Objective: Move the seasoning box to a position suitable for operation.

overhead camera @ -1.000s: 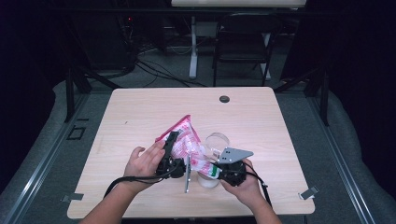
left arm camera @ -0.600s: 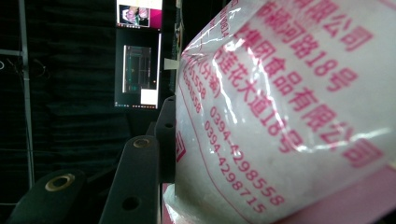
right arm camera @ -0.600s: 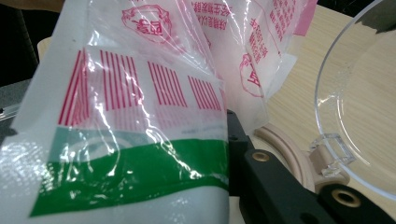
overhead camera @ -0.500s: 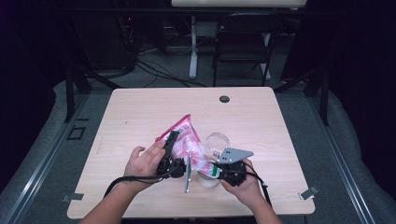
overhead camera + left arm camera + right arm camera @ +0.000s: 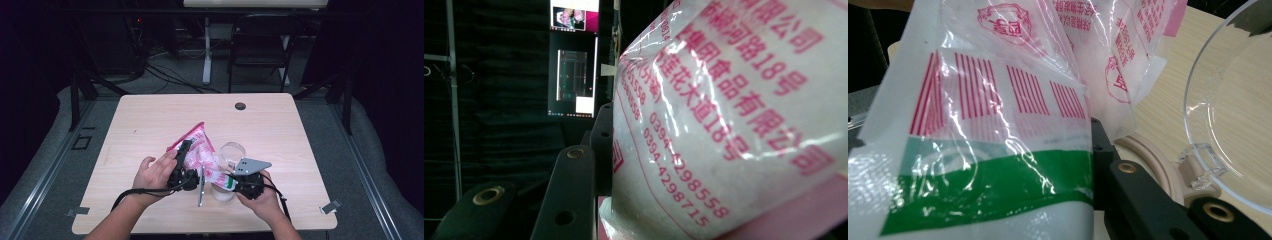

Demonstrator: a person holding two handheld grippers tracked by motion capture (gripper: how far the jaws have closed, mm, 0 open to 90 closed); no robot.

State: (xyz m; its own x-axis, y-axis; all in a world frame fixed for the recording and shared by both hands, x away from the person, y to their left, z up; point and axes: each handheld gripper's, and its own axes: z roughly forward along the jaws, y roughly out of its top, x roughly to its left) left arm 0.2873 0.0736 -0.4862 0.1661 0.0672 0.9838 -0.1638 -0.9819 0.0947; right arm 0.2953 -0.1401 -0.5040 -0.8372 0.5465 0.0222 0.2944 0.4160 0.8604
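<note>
Bag: clear plastic, pink and red print, a green band at one end, white powder inside. Held off the worktop near its front edge, tilted, pink top corner pointing toward the far left.

Left tongs: clamped on the bag's upper part; in the left gripper view one black jaw lies flat against the printed film.

Right tongs: clenched on the green-banded end, jaws pinching the film.

Jar: clear, round, just behind the right tongs and touching or nearly touching the bag; its rim shows in the right gripper view, above a pale ring on the worktop.

Grommet: dark, near the worktop's far edge, well apart from the rest.
</note>
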